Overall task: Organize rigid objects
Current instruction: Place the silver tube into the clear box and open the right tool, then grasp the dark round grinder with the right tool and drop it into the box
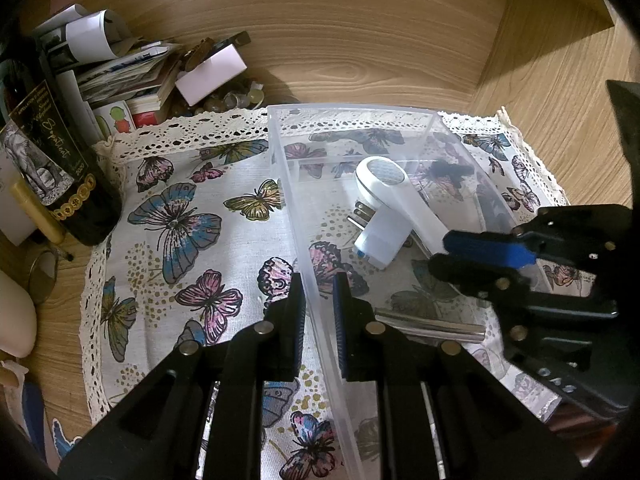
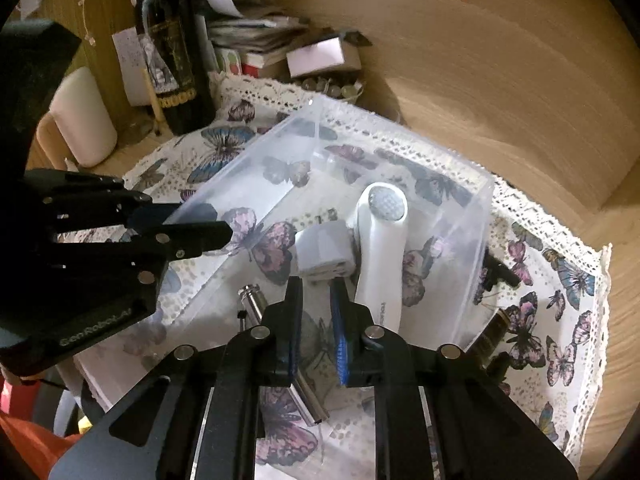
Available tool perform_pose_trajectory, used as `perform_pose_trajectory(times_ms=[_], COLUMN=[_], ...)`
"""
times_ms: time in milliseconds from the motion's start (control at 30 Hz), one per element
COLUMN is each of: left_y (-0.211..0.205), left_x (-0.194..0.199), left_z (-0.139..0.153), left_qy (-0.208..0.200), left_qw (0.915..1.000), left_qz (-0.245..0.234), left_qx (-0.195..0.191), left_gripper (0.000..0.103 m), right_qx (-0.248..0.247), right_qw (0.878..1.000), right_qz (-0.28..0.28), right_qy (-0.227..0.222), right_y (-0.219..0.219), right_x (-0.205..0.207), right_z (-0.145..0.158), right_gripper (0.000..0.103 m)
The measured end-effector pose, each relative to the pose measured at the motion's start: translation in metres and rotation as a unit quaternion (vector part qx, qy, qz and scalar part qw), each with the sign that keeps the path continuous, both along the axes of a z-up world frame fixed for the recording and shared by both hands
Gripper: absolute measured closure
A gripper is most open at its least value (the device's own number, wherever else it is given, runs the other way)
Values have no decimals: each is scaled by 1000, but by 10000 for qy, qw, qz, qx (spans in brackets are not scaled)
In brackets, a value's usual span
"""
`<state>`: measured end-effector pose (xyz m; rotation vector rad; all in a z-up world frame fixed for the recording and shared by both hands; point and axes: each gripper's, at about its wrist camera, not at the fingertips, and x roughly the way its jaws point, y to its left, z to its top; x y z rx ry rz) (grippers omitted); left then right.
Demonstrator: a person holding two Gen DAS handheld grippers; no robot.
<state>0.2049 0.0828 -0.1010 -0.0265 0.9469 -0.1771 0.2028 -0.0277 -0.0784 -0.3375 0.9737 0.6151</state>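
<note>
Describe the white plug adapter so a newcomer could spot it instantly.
Start at the butterfly-print cloth with lace edging, then the clear plastic box standing on it. Inside lie a long white handheld device with a round mesh head and, touching it, the plug adapter. It is the short, blocky white piece with metal prongs sticking out.

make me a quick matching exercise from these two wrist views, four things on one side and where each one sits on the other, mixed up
Things:
1. white plug adapter
2. wine bottle
3. metal tube
4. left gripper

Places:
A. standing beyond the butterfly cloth's corner
B. lying in the clear plastic bin's near end
C. astride the bin's side wall, one finger in, one out
D. inside the bin beside the white handheld device

Pairs: 1-D, 2-A, 3-B, 4-C
</note>
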Motion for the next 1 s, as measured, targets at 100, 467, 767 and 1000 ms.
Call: perform_pose_trajectory(times_ms=[100,467,767,1000], left_y=[0,0,0,-1], left_x=[0,-1,-1,-1], left_z=[0,0,0,0], left_qy=[-5,-6,-8,-4], left_qw=[10000,10000,10000,10000], left_qz=[-3,2,4,19], left_qx=[3,13,16,55], left_gripper=[90,90,90,90], right_qx=[95,485,373,302], right_qw=[9999,9912,9798,9748], right_qz=[-73,-895,-1788,-2197], right_qy=[-114,-843,-809,-230], right_y=[-4,-64,-126,-151], right_x=[-2,-9,-12,-9], right_z=[8,54,41,-7], right_gripper=[82,54,52,52])
